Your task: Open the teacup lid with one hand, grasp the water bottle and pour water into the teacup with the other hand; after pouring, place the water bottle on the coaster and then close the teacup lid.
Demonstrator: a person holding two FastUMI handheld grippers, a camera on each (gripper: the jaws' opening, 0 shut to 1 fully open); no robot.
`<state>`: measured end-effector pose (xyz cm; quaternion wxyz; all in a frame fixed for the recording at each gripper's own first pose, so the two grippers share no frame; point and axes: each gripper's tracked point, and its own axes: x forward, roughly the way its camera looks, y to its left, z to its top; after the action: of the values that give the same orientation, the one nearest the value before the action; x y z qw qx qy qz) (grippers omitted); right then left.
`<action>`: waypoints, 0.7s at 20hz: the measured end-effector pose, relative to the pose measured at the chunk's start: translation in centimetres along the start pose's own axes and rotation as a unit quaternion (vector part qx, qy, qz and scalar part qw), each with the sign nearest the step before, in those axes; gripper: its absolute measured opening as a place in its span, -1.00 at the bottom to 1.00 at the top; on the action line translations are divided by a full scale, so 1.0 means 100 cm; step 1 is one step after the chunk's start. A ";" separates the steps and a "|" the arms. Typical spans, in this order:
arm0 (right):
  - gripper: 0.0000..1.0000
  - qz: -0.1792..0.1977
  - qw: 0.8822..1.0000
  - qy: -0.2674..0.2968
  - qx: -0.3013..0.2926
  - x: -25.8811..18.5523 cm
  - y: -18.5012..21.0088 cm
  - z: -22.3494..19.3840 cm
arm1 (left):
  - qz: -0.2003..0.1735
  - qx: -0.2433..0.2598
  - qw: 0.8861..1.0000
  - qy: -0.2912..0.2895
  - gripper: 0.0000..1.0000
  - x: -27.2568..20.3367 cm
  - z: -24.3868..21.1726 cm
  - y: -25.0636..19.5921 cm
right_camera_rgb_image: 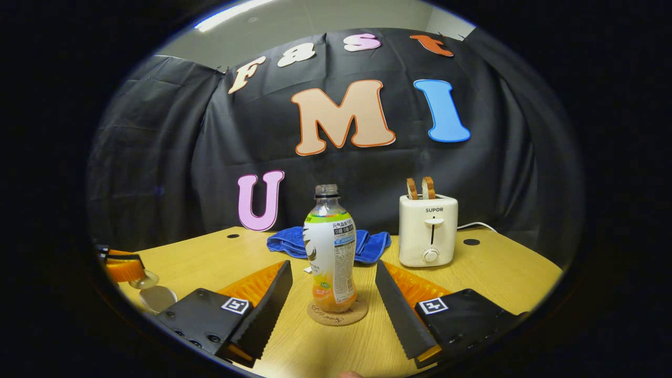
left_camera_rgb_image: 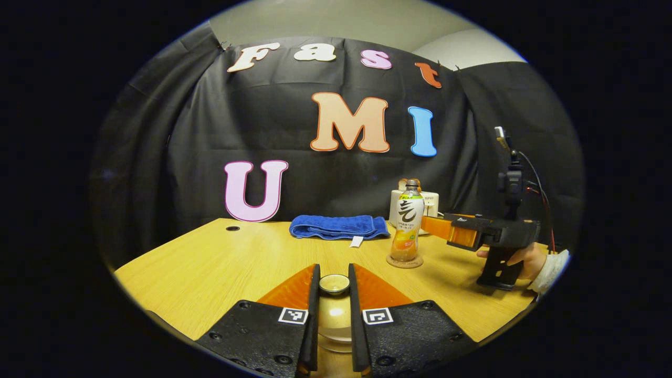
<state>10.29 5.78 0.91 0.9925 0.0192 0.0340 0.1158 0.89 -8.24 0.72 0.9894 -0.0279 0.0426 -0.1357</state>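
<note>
The left gripper [left_camera_rgb_image: 334,268] is nearly shut, its two fingers pressing from both sides on the small round knob of the clear glass teacup lid [left_camera_rgb_image: 334,284]. In the right gripper view this same gripper [right_camera_rgb_image: 123,268] holds the lid [right_camera_rgb_image: 143,281] low over the left edge of the light wooden table [right_camera_rgb_image: 499,268]. I cannot tell if the lid sits on the cup or is lifted, and I cannot make out the cup itself. The right gripper [right_camera_rgb_image: 333,262] is wide open. Its fingers stand on each side of the uncapped clear plastic water bottle [right_camera_rgb_image: 331,247] without touching it. The bottle stands upright on the round cork coaster [right_camera_rgb_image: 337,316], with only a little orange liquid at the bottom. To my judgement, either the pouring is done and only closing the lid is left, or the bottle is not yet grasped. I count two grippers, one bottle, one coaster, one lid, one folded blue towel [right_camera_rgb_image: 373,244] and one white toaster [right_camera_rgb_image: 428,231] with two bread slices [right_camera_rgb_image: 420,188].
</note>
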 end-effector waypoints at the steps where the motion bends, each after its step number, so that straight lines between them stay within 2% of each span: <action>1: 0.99 0.002 1.000 -0.004 -0.001 -0.004 0.001 0.004 | -0.001 0.001 1.000 0.005 -0.54 0.003 -0.004 -0.002; 14: 0.96 0.016 1.000 -0.019 0.000 -0.027 0.009 0.017 | -0.004 0.023 0.999 0.032 -0.51 0.009 -0.024 -0.016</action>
<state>7.60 5.96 2.85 0.9910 0.0220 0.0150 0.1314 1.06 -10.14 -1.67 0.9874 -0.0011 0.0708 -0.1413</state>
